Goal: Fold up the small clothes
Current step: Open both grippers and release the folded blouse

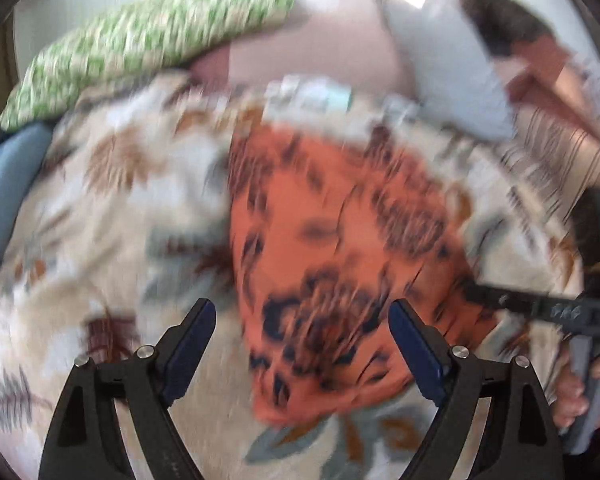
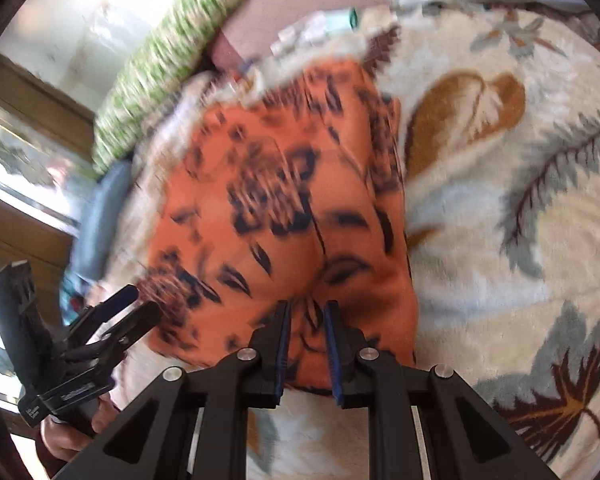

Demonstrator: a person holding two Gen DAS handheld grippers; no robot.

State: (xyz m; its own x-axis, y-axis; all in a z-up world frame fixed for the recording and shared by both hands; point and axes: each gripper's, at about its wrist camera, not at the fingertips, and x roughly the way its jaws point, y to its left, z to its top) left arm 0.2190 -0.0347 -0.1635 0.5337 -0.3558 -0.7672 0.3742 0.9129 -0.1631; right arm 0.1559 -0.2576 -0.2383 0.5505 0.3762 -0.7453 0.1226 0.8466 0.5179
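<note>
An orange garment with a dark floral print (image 1: 332, 264) lies on a cream leaf-patterned blanket (image 1: 112, 208); both views are motion-blurred. My left gripper (image 1: 302, 320) is open and empty, hovering over the garment's near left part. In the right wrist view the garment (image 2: 276, 208) fills the middle, and my right gripper (image 2: 306, 308) is nearly shut, pinching a bunched fold at its near edge. The left gripper (image 2: 134, 300) shows at the lower left of that view, beside the garment's left edge. The right gripper shows at the right of the left wrist view (image 1: 548, 308).
A green-and-white patterned pillow (image 1: 140, 40) lies at the far left, a blue cushion (image 1: 8, 184) below it. Grey-white pillows (image 1: 444, 72) and a striped cloth (image 1: 556, 156) lie at the far right. A wooden window frame (image 2: 24, 92) is at left.
</note>
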